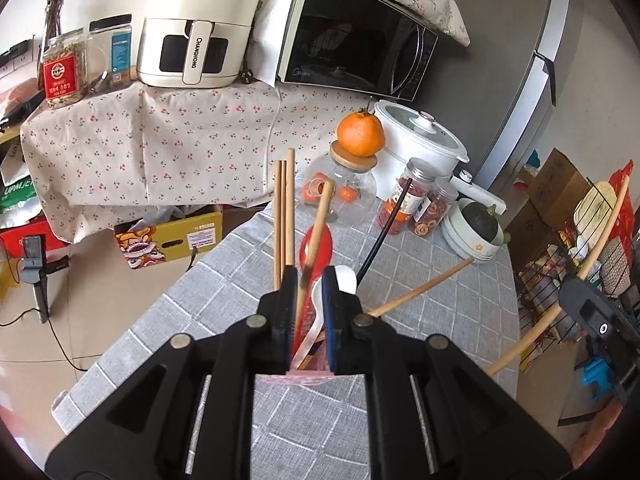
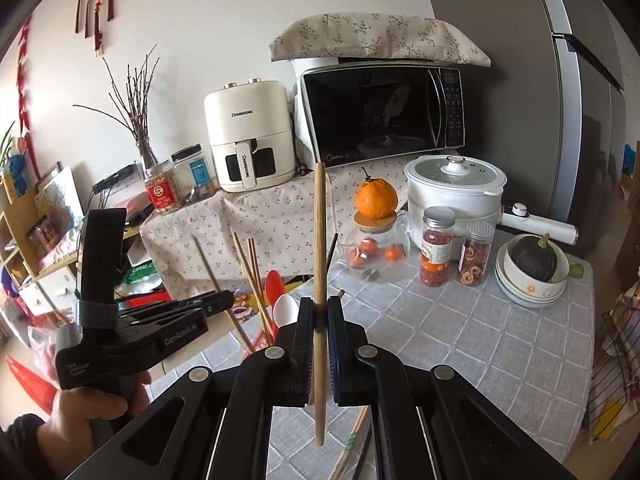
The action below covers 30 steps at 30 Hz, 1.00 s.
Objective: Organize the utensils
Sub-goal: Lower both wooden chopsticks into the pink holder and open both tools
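Observation:
In the left wrist view a pink holder (image 1: pixel 310 378) stands on the grey checked tablecloth (image 1: pixel 440 320). It holds several wooden chopsticks (image 1: pixel 282 216), a red spoon (image 1: pixel 318 248), a white spoon (image 1: pixel 346 278) and a black chopstick (image 1: pixel 384 232). My left gripper (image 1: pixel 310 276) hangs over the holder, jaws slightly apart. One wooden chopstick (image 1: pixel 320 220) stands loose in the gap beside the left finger. My right gripper (image 2: pixel 320 304) is shut on an upright wooden chopstick (image 2: pixel 320 240). It is also in the left wrist view as the right gripper (image 1: pixel 576 292). Loose chopsticks (image 2: pixel 352 440) lie on the cloth below it.
At the far side of the table stand a glass jar (image 2: pixel 376 248) with an orange (image 2: pixel 376 198) on its lid, a white cooker (image 2: pixel 456 188), two snack jars (image 2: pixel 438 248) and stacked bowls with a dark squash (image 2: pixel 534 258). A wire rack (image 1: pixel 580 240) is at the right.

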Tool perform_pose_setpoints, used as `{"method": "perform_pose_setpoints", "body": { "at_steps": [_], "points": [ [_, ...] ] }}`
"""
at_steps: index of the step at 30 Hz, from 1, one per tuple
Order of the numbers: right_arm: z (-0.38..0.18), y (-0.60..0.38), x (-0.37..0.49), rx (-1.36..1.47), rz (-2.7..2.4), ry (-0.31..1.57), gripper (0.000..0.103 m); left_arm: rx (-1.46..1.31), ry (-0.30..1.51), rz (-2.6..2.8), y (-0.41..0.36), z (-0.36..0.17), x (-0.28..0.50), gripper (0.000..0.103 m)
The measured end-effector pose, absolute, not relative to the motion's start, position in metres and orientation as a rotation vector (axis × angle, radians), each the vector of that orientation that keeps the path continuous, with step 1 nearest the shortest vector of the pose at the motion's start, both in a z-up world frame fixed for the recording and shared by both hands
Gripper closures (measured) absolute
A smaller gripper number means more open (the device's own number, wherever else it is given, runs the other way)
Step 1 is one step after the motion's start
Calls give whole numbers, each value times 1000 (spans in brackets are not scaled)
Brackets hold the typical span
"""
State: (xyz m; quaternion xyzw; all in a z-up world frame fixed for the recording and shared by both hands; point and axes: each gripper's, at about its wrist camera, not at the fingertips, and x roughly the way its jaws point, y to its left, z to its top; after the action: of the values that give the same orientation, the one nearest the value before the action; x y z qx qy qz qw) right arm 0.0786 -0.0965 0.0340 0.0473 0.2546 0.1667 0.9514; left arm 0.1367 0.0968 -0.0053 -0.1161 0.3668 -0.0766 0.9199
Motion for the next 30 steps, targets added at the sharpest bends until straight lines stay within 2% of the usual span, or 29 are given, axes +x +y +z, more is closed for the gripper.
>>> {"method": "perform_pose_setpoints", "body": {
  "at_steps": [5, 7, 12, 19, 22, 25, 30],
  "points": [
    [46, -86, 76, 62, 366, 456, 96, -256, 746, -145, 101, 7, 125, 65],
    [52, -81, 77, 66, 379, 424, 96, -255, 761, -134, 104, 7, 121, 61],
    [61, -64, 88, 78, 392, 363, 96, -226, 839, -73, 115, -2, 116, 60],
    [36, -45, 113, 88, 371, 369, 96, -218, 1013, 22, 133, -25, 113, 59],
    [24, -43, 124, 96, 349, 389, 96, -222, 1025, 23, 136, -25, 111, 59],
    [15, -42, 131, 103, 340, 409, 96, -228, 1030, 11, 136, -24, 109, 51],
    [9, -41, 133, 99, 354, 439, 95, -222, 1040, -6, 133, -25, 110, 50]
  ]
}}
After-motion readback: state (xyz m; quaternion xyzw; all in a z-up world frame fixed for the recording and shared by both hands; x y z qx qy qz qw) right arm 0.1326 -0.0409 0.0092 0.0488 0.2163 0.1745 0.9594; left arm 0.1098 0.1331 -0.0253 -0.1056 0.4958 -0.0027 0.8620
